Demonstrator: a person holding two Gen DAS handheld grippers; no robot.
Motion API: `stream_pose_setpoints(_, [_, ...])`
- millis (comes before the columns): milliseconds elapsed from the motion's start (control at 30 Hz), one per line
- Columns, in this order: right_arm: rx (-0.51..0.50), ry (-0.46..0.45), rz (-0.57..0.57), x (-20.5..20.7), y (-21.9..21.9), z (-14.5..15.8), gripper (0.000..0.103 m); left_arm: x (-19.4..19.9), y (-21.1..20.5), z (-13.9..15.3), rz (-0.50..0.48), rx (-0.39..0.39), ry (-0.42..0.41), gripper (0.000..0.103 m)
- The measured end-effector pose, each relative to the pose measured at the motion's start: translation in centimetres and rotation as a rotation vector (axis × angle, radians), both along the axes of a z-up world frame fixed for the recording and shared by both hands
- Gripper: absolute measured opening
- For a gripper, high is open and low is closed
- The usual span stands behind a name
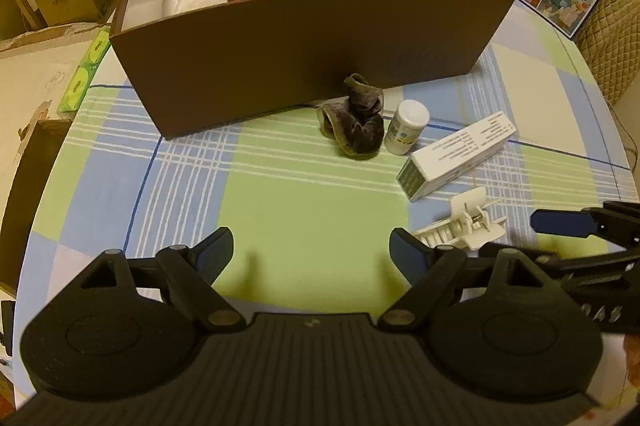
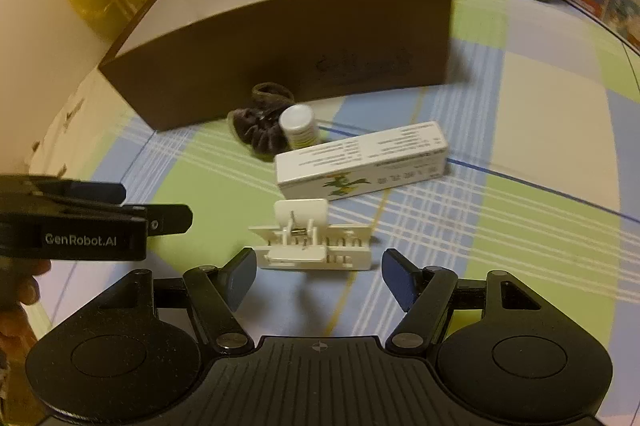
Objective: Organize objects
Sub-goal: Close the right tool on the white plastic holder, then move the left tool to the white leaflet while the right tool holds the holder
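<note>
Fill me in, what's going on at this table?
A person holds two grippers over a checked tablecloth, both open and empty. The right gripper sits just short of a white plastic clip; the left gripper is over bare cloth. A dark scrunchie, small bottle and carton lie outside the brown box.

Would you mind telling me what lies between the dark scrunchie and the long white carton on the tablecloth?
A small white-capped bottle stands between the scrunchie and the carton, close against the scrunchie. Both wrist views show it.
</note>
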State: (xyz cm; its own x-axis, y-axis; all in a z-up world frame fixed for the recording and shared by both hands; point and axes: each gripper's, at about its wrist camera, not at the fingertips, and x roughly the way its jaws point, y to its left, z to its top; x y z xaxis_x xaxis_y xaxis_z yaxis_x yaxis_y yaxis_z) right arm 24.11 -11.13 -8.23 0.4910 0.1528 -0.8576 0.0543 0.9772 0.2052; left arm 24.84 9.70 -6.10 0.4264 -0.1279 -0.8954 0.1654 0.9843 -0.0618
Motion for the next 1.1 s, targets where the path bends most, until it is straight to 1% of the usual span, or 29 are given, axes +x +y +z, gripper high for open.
stream_pose_setpoints(100, [-0.031,-0.007,0.009,0.2,0.5,-0.7,0.067,0.1,0.2,-0.4,0.008,0.008,0.006,0.083])
stream_pose_setpoints(167, [-0.028,-0.015,0.015,0.2,0.5,-0.8,0.067,0.2,0.4,-0.6,0.013,0.012,0.010,0.083])
stream_pose_setpoints(267, [-0.034,-0.070,0.019,-0.1,0.4,-0.5,0.067,0.3,0.6,-0.8,0.021,0.016,0.014,0.083])
stream_pose_setpoints(367, [-0.077,-0.120,0.051,-0.1,0.8,-0.3,0.066,0.5,0.8,-1.0,0.025,0.017,0.016,0.083])
stream_pose_setpoints(433, [-0.104,-0.146,0.068,0.0,1.2,-0.4,0.062,0.6,0.7,-1.0,0.025,0.019,0.016,0.083])
stream_pose_setpoints(500, [-0.113,-0.152,0.083,0.3,1.4,-0.7,0.050,0.7,0.6,-1.0,0.022,0.018,0.014,0.082])
stream_pose_setpoints(567, [-0.107,-0.148,0.086,0.6,1.5,-1.0,0.046,0.7,0.5,-1.1,0.017,0.021,0.013,0.082])
stream_pose_setpoints(767, [-0.110,-0.157,0.093,0.7,1.8,-1.5,0.041,1.0,0.3,-1.3,0.014,0.029,0.012,0.082])
stream_pose_setpoints(867, [-0.114,-0.166,0.113,0.6,1.9,-1.7,0.031,1.1,0.2,-1.4,0.012,0.031,0.008,0.082])
stream_pose_setpoints(1000, [-0.126,-0.166,0.117,0.3,1.8,-1.6,0.031,1.4,-0.1,-1.6,0.006,0.032,0.001,0.082])
stream_pose_setpoints(1100, [-0.130,-0.163,0.088,-0.2,0.9,-1.3,0.031,1.3,-0.3,-1.7,-0.013,0.021,-0.008,0.082])
